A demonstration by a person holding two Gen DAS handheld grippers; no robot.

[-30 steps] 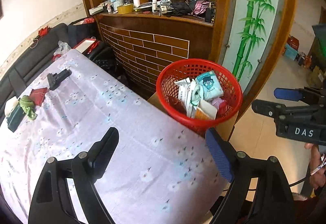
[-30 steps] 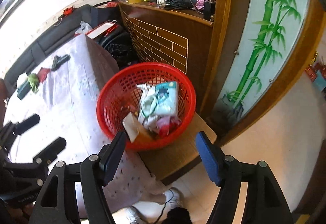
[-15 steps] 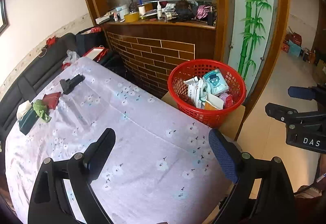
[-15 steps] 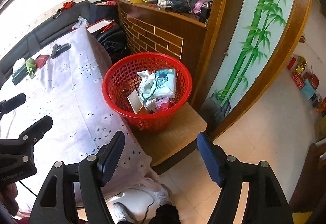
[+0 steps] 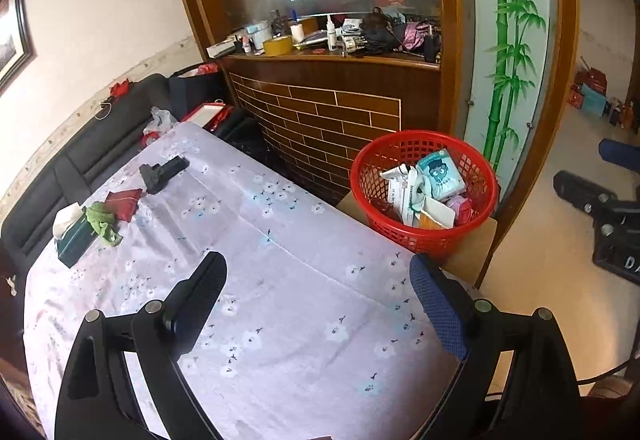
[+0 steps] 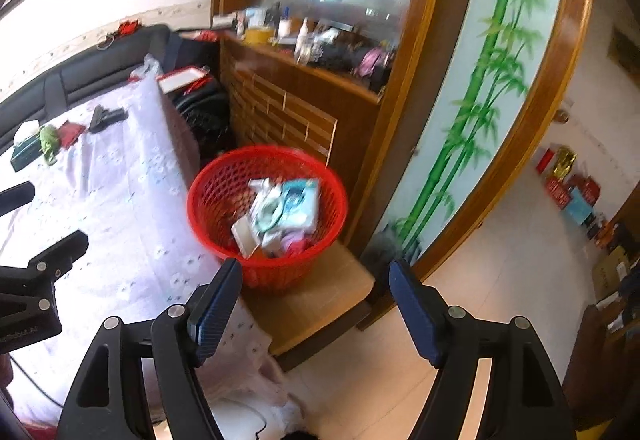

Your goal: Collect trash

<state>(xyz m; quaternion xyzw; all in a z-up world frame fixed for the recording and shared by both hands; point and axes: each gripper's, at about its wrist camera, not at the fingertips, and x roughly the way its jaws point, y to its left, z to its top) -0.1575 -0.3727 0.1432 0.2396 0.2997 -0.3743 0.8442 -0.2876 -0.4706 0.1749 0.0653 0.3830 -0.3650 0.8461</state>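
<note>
Hovering over the desk point(image 5: 280, 320), left claw point(image 5: 320, 296) is released and empty; right claw point(image 6: 316, 300) likewise released; red basket point(image 5: 424, 240) holds trash point(image 5: 432, 188).

Your right view is motion-blurred; the shelf clutter point(image 6: 320, 40) smears, and basket point(image 6: 224, 176) trash point(image 6: 280, 216) labels stay unreadable.

Bright daylight, fisheye warp, right-wrist blur

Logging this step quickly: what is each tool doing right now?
Left tool: open, holding nothing, above the tablecloth.
Right tool: open, holding nothing, near the red basket.
</note>
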